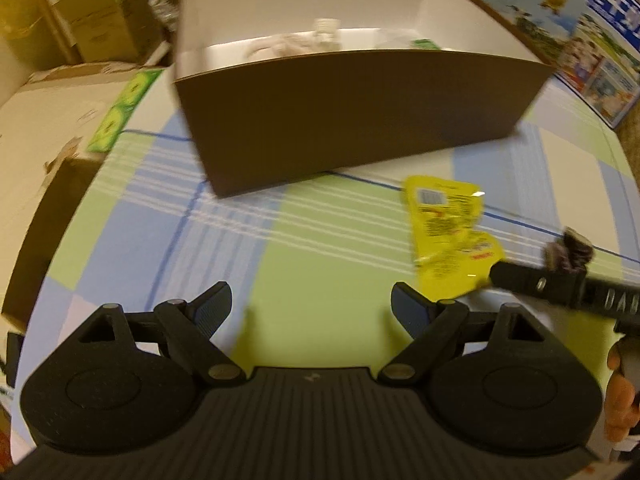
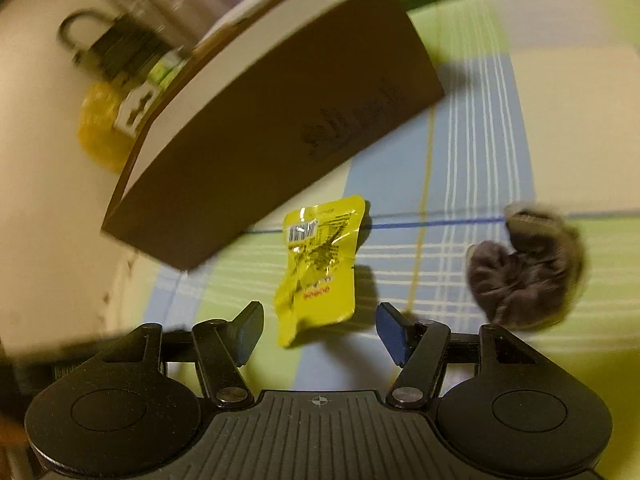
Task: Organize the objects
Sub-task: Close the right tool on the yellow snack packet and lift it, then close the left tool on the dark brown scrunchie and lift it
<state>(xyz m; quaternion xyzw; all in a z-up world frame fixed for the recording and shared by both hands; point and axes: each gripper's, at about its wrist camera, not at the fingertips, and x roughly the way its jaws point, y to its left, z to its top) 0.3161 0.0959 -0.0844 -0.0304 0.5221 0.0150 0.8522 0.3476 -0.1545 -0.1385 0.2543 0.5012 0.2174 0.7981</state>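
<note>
A: The right tool (image 2: pixel 319 330) stands with its jaws apart and nothing clamped; the yellow packet (image 2: pixel 320 264) lies just ahead of the gap, low in the middle of the right wrist view, not yet between the pads as far as I can tell. The left tool (image 1: pixel 311 310) is wide apart too, over bare cloth at the bottom of its frame.

B: So how far along is the sorting?

A: Partly done, I judge. The brown box (image 1: pixel 360 120) fills the upper middle of the left wrist view, and inside it, against the white lining, I see pale, blurred items (image 1: pixel 296 42) and a bit of green. Those look put away. What they are I cannot say.

B: And what remains out?

A: Two things on the bench (image 1: pixel 320 248), which wears a green, blue and white checked cloth. The packet sits near the box's lower edge, apart from it. A dark, fuzzy, curled thing (image 2: pixel 524 268) lies at the right of the right wrist view, well clear of the packet.

B: Describe the packet.

A: A flat foil sachet, bright yellow, crinkled and shiny, with a barcode patch near its top and dark print and a little red lettering below. One lower corner curls up. It looks light and thin, so I expect it to slide or buckle under a careless pinch.
</note>
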